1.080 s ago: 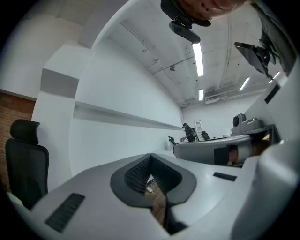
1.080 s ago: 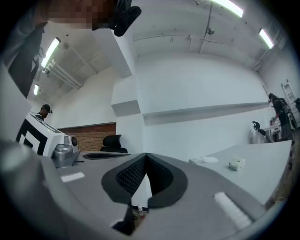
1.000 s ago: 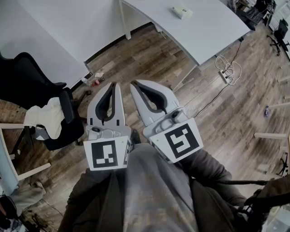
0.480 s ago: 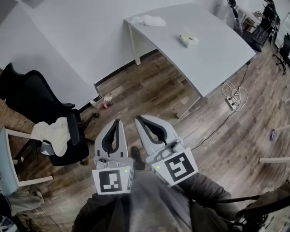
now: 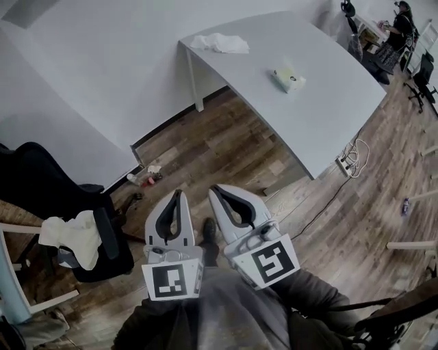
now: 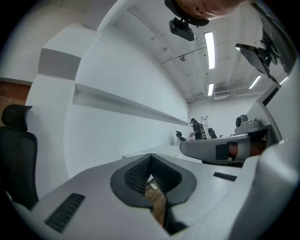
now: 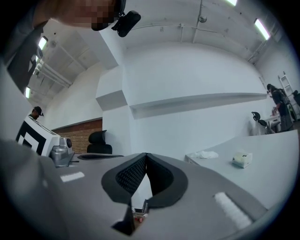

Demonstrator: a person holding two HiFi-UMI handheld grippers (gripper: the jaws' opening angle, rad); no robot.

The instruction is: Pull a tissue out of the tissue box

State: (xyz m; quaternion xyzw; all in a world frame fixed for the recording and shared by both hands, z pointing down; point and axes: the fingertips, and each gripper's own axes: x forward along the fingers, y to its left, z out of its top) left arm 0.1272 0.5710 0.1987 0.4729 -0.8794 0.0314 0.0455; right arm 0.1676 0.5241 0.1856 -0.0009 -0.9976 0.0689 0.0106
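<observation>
The tissue box (image 5: 287,79) is small and pale and stands on the white table (image 5: 321,116), far ahead of both grippers. In the right gripper view the tissue box (image 7: 242,159) shows at the right on the table. A crumpled white tissue (image 5: 220,43) lies at the table's far corner. My left gripper (image 5: 179,193) and right gripper (image 5: 213,188) are held side by side over the wooden floor, well short of the table. Each has its jaws shut with nothing between them. The closed tips show in the left gripper view (image 6: 150,156) and the right gripper view (image 7: 146,154).
A black office chair (image 5: 41,184) with a white cloth (image 5: 68,236) over it stands at the left. A power strip with cables (image 5: 345,160) lies on the floor under the table edge. Small items (image 5: 140,179) sit by the white wall. More chairs and a person (image 5: 400,14) are at the far right.
Both grippers have been carried forward over the floor towards the table, still shut. More of the table has come into view, with the crumpled tissue at its corner.
</observation>
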